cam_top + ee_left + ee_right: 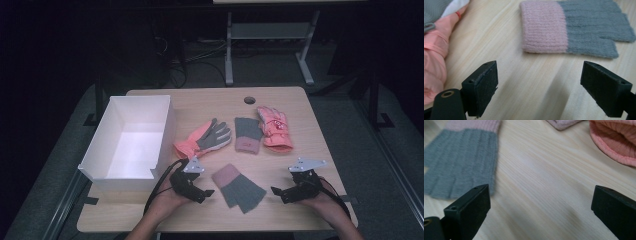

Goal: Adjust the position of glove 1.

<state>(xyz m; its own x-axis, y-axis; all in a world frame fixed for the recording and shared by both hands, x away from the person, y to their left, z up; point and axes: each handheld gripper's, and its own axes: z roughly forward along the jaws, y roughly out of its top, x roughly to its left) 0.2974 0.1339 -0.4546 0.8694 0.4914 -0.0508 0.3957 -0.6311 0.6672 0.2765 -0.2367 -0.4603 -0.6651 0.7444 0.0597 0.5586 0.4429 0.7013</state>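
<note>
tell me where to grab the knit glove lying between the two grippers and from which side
Grip the knit glove by its pink cuff, coming from the left gripper's side. The cuff is a thick folded band whose edge faces that open gripper, while the grey finger end is thin and flat on the table. Probably pinch the cuff edge low, jaws level with the wood.

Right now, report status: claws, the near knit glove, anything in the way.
Left claw open, empty. Right claw open, empty. Grey-and-pink knit glove flat on table between them, untouched. Nothing in the way.
</note>
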